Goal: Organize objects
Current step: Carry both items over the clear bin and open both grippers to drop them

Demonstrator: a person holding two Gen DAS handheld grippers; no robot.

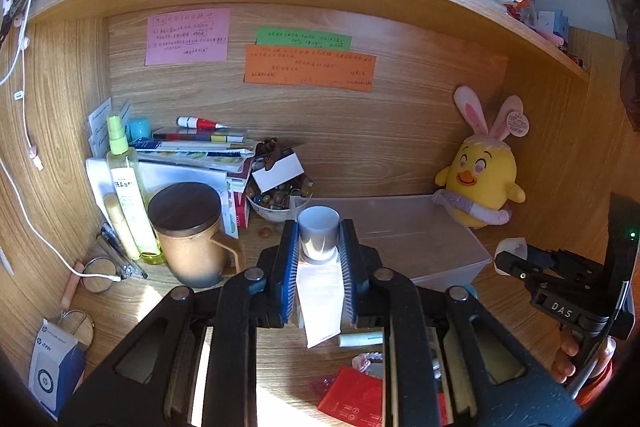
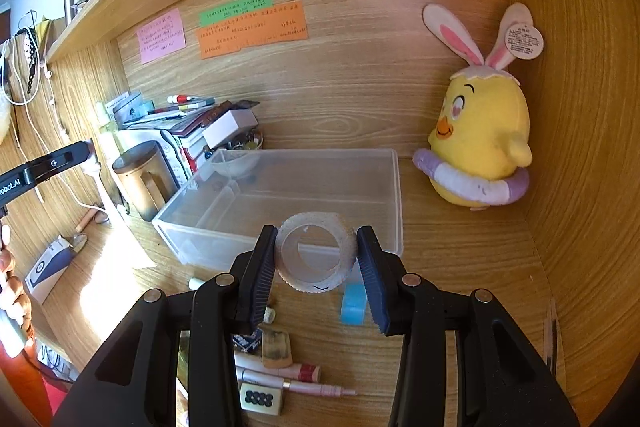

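The storage box [image 2: 280, 203] sits on the desk [image 2: 460, 287] against the back panel, with the plush chick [image 2: 480, 143] to its right in the corner. Left of the box stand the lidded mug [image 1: 192, 235] and the spray bottle [image 1: 128, 191], with a bowl of beads [image 1: 272, 203] behind them beside a stack of books [image 1: 192, 151]. Held between the left gripper's [image 1: 319, 267] pads, the tube [image 1: 320, 267] hangs before the box. The tape roll [image 2: 316, 251], pinched in the right gripper [image 2: 316, 275], hovers at the box's near rim, and pens [image 2: 296, 379] lie on the desk nearer the camera
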